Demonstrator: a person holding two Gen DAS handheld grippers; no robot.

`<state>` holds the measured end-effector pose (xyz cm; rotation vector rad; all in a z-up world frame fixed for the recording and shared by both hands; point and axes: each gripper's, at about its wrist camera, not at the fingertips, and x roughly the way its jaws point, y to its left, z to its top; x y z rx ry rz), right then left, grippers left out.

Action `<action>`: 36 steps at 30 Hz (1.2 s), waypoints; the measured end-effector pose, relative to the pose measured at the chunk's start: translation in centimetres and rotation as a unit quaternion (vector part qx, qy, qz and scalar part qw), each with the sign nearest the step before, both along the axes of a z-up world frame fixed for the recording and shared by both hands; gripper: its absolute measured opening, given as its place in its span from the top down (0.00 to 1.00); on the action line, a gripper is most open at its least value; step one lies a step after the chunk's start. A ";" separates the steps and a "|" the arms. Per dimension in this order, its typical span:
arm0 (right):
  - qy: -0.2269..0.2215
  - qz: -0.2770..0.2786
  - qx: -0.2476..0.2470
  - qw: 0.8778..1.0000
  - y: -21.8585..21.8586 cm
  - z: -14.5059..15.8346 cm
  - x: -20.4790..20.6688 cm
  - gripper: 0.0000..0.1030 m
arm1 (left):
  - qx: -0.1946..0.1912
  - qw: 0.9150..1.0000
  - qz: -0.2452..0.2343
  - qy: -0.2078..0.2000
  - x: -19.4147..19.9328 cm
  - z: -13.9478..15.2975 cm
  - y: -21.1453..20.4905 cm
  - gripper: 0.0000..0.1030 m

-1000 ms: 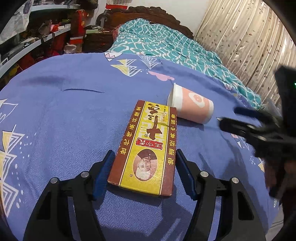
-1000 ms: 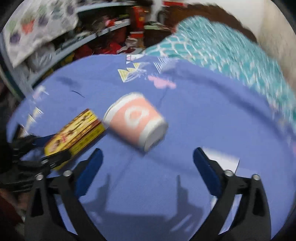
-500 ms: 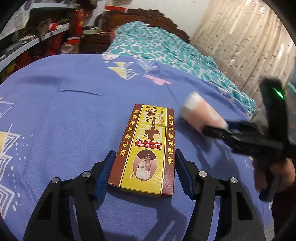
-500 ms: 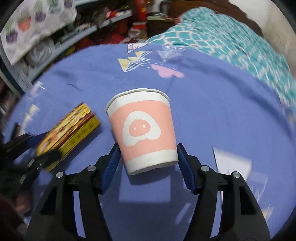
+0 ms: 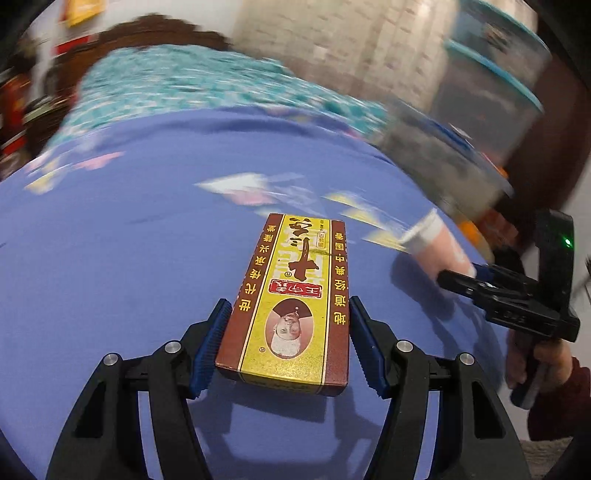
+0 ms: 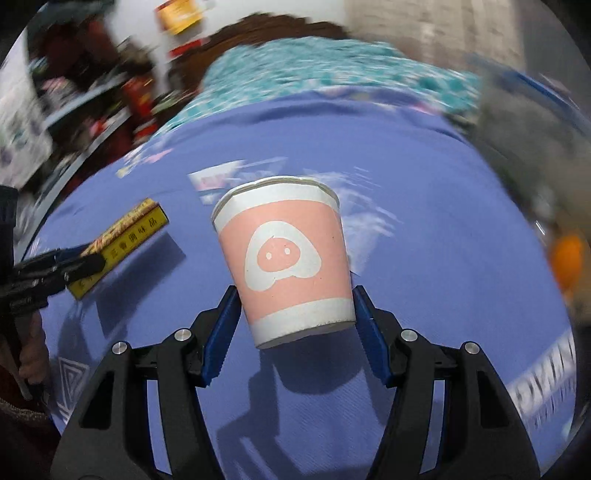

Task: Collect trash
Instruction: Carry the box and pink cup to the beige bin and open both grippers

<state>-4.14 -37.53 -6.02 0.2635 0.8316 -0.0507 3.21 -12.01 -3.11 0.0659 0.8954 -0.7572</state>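
Tools (image 5: pixel 290 341) (image 6: pixel 295 332) w/ box (image 5: pixel 291 295), cup (image 6: pixel 288 258) over blue bedspread (image 5: pixel 110 258)

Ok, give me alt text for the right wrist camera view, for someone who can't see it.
A pink paper cup with a white pig face is gripped near its base by the right hand-held gripper, above a blue bedspread. At left, the left hand-held gripper holds a yellow box. The background is motion-blurred.

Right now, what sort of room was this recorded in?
Most likely a bedroom: a purple bedspread fills the view, a teal patterned quilt lies against a dark wooden headboard, with cluttered shelves alongside.
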 end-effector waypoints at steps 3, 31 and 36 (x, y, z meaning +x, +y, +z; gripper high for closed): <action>-0.005 -0.031 0.012 0.999 -2.7 -0.8 -2.5 0.39 | 0.021 0.998 -0.055 0.004 -1.5 -0.5 -5.5 0.42; -0.054 -0.318 0.185 0.928 -36.7 -6.1 -8.2 0.15 | 0.067 0.977 -0.200 0.038 -1.4 -3.3 -49.0 0.29; -0.074 -0.334 0.158 0.926 -35.7 -5.5 -9.9 0.15 | 0.052 0.977 -0.201 0.051 -1.1 -2.9 -46.8 0.23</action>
